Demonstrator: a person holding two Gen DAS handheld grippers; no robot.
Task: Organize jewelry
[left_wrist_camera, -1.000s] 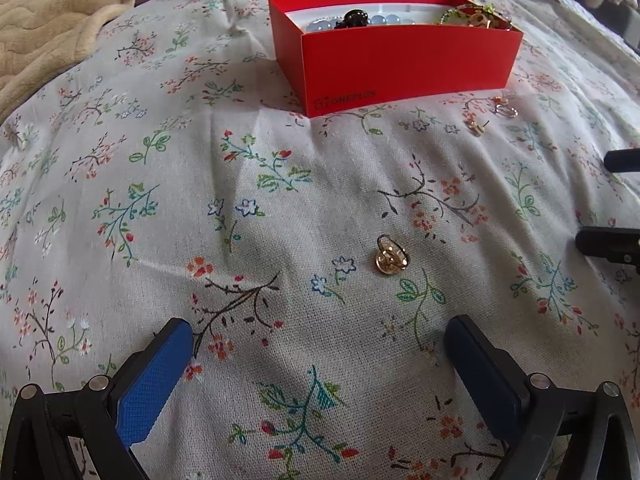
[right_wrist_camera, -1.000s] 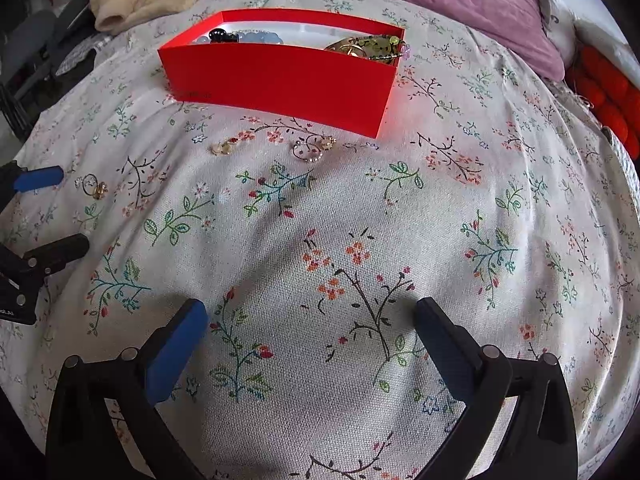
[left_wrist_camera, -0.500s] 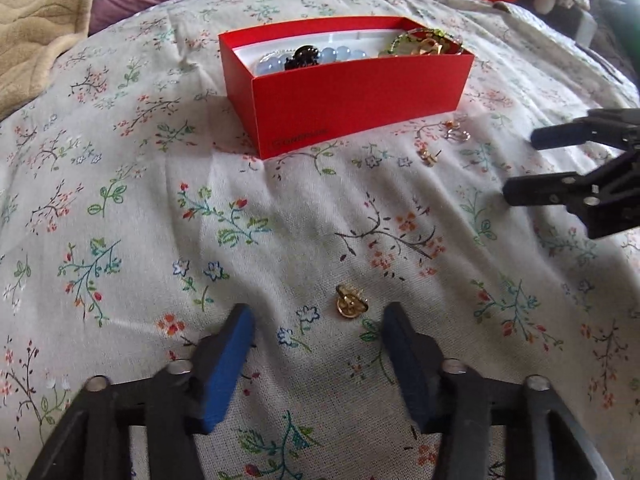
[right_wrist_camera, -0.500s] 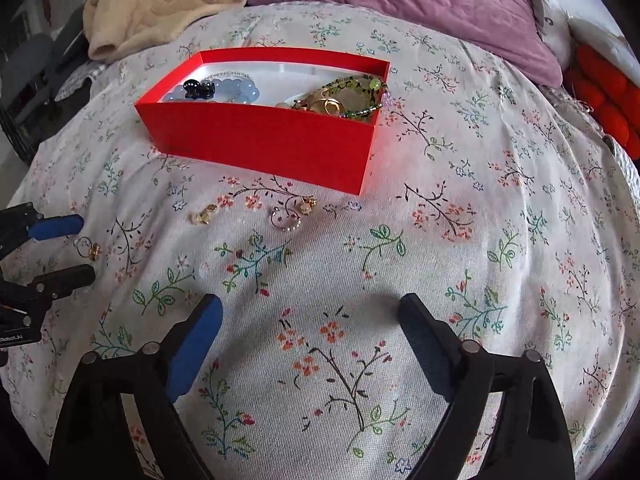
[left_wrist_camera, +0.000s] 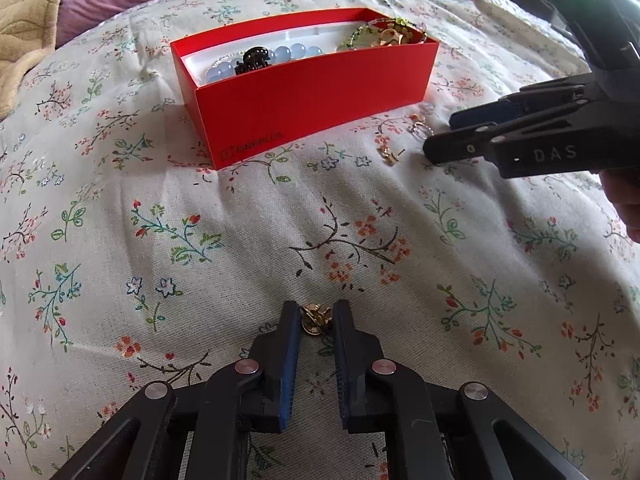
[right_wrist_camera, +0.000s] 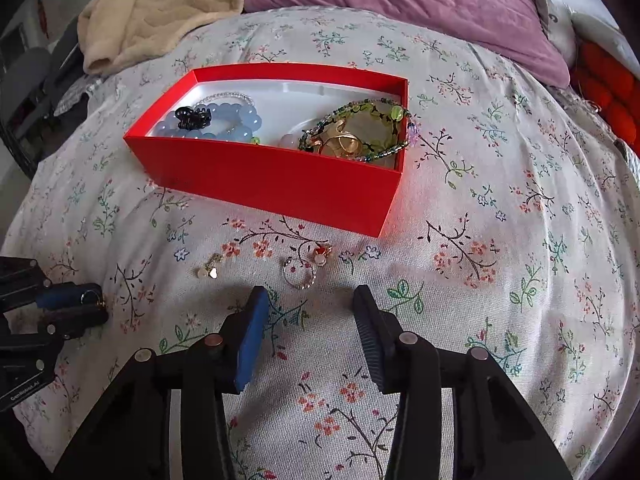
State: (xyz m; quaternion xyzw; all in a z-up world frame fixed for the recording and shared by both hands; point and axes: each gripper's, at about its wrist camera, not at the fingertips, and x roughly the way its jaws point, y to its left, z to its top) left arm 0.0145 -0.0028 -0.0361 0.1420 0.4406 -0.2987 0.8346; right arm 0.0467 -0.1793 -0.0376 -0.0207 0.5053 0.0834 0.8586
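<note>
A red box on the floral bedspread holds blue beads, a black hair clip and a green bead necklace. My left gripper has its fingers closed in on a small gold ring lying on the cloth, one finger at each side. My right gripper is open, low over the cloth just short of a silver beaded ring, with a red-and-gold earring beyond it and a gold earring to the left. In the left wrist view the right gripper shows beside those pieces.
A beige blanket and a purple pillow lie behind the box. An orange object is at the far right edge. The bedspread bulges and falls away at the sides.
My left gripper moved forward onto the gold ring and narrowed its jaws around it. My right gripper moved toward the box, narrowed somewhat, and now sits just before the silver ring.
</note>
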